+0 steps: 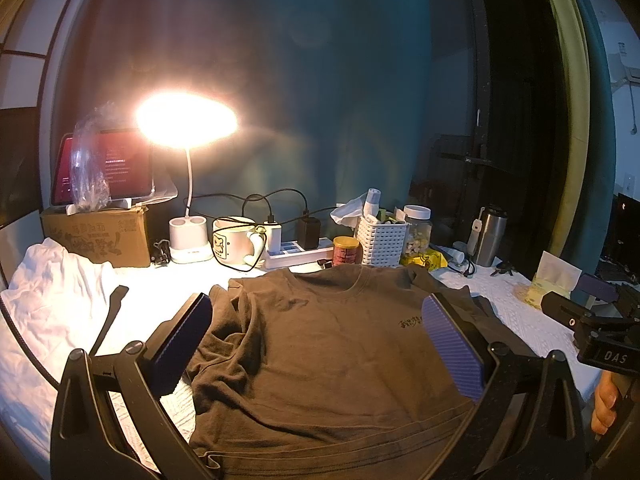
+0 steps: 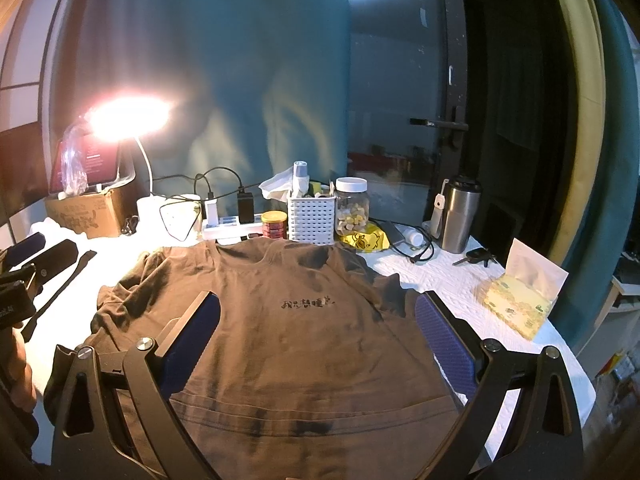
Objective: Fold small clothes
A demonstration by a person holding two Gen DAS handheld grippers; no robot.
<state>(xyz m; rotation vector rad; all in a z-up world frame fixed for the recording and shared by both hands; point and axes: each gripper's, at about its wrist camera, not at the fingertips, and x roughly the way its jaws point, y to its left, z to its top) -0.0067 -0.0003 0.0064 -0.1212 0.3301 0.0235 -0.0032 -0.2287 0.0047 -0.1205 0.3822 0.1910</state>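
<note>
A brown T-shirt [image 1: 320,344] lies flat, collar away, between both grippers' spread, empty fingers [image 1: 188,336], right gripper [image 2: 316,340] nearer the centre.

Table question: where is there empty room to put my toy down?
Bare white cover lies between the brown T-shirt and the tissue box, and left of the shirt, before the cardboard box. The back edge is crowded: mug, power strip, white basket, jar, steel tumbler.

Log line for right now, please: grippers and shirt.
phase: pre-fold | left hand-held gripper: open, empty | right hand-held gripper: open, empty | brown T-shirt: front-up on white table cover, sleeves rumpled
</note>
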